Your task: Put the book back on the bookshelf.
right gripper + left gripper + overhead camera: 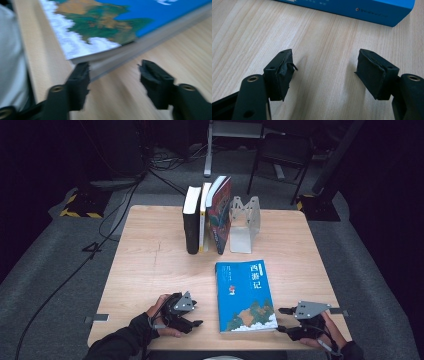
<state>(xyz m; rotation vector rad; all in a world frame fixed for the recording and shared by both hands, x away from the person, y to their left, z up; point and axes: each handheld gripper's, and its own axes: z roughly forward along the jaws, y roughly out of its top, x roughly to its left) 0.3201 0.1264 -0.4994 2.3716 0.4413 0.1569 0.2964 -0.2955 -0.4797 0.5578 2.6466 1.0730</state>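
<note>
A blue book [245, 295] with white characters lies flat on the wooden table [150, 265], near the front edge. My left gripper [196, 317] rests low to the book's left, open, its jaws [324, 72] holding nothing above bare wood; the book's blue spine [352, 8] runs across the top of the left gripper view. My right gripper [281, 319] is at the book's front right corner, open. In the right gripper view the gripper [113, 72] has that book corner [100, 52] reaching in between its jaws, close to the left one.
Three books [207, 215] stand upright at the back of the table beside a grey metal bookend [245, 222]. The table's front edge [190, 349] lies just below both grippers. A chair [282, 155] and cables are on the floor beyond.
</note>
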